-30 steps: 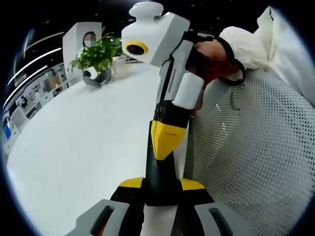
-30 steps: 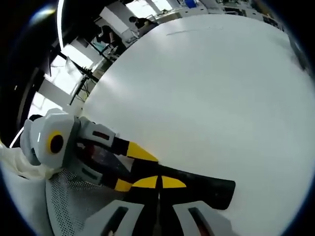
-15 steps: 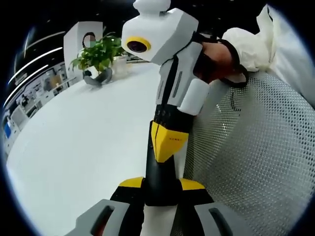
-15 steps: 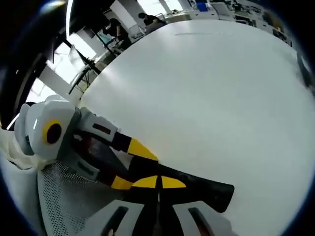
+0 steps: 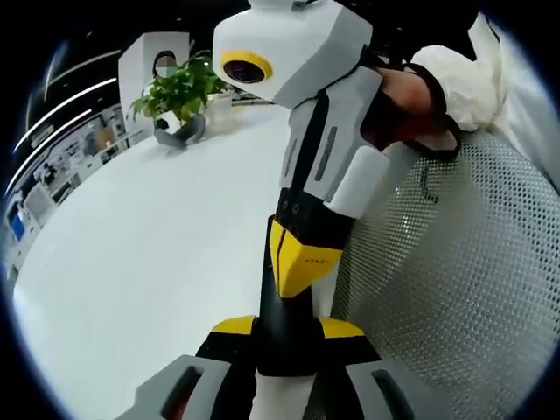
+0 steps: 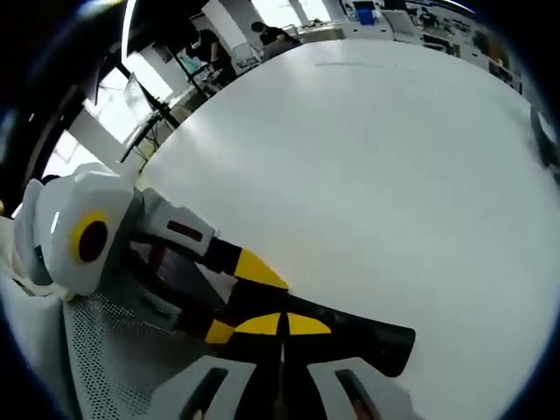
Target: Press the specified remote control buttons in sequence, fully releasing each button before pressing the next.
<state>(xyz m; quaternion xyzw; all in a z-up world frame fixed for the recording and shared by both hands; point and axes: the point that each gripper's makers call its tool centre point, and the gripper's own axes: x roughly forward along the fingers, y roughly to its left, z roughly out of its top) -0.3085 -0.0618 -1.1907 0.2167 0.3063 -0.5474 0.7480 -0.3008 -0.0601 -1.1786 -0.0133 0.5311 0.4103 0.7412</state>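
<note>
Black and slim, the remote control (image 5: 284, 328) is a long, flat bar of matte plastic. In the left gripper view, the left tongs (image 5: 286, 337) are closed on its near end, one yellow-tipped jaw on each side. The rest of it reaches forward over the edge of the tabletop (image 5: 149, 236). In the right gripper view the same remote control (image 6: 350, 337) lies across the picture, its rounded free end over the white surface.

The right tongs (image 6: 282, 325) have their two yellow tips pressed together, with no gap between them, and they rest on the top face of the remote. In the left gripper view they come down from above as one yellow wedge (image 5: 297, 261) that touches the black bar. I judge that one press is happening now. No button can be seen, so I cannot tell which step of the sequence this is, or how many steps are left.

The tabletop is white, smooth and a little glossy. Beside it is a white mesh chair back (image 5: 446, 289) with many small holes. A green potted plant (image 5: 179, 96) stands far away on the table.
</note>
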